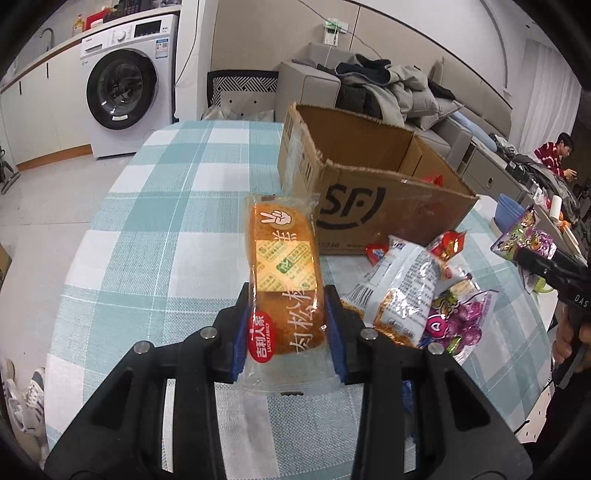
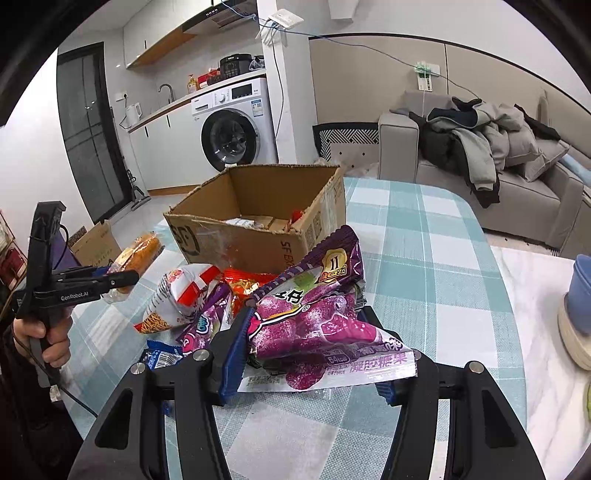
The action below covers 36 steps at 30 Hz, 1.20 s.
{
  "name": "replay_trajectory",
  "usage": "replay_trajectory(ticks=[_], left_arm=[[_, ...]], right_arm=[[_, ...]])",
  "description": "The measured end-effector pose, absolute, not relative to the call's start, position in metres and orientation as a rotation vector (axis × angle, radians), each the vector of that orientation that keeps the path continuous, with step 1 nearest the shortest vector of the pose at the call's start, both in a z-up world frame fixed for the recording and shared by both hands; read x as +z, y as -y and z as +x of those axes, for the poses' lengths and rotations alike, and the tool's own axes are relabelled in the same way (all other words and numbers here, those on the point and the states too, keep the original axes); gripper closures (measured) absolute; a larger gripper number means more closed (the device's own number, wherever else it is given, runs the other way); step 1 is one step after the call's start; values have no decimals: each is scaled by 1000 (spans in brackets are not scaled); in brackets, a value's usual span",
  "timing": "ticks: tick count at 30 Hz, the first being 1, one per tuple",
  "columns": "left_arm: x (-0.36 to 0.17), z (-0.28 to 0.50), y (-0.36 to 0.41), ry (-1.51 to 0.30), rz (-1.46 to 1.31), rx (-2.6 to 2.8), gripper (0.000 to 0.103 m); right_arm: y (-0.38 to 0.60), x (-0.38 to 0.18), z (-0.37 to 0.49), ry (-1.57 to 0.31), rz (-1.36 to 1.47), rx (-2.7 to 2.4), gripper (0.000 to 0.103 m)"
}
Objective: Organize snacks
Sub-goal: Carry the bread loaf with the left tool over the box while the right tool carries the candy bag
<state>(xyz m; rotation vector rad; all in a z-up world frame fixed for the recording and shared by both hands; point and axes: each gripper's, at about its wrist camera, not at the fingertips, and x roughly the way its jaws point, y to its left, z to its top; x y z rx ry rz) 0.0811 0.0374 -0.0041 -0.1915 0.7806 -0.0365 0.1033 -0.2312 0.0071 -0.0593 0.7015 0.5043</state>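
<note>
Left gripper (image 1: 288, 325) clamped on bread pack (image 1: 282, 269), lifted off table (image 1: 159, 221); cardboard box (image 1: 369, 206) just ahead-right of it. Right gripper (image 2: 310, 350) clamped on purple candy bag (image 2: 314, 314), snack pile (image 2: 192, 295) to its left, box beyond

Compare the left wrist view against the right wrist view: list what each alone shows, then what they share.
Left wrist only: a seated person in red, sneakers on the floor.
Right wrist only: a kettle, a range hood.
Both: the cardboard box, the bread pack in the left claw, the purple candy bag in the right claw.
</note>
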Motion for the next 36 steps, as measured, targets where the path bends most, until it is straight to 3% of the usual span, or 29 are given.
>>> replay_trajectory(ticks=[36], left_arm=[[81,67,-4,-600,-116,-87,70]], right_arm=[[206,50,102,-580,-56,511,45]])
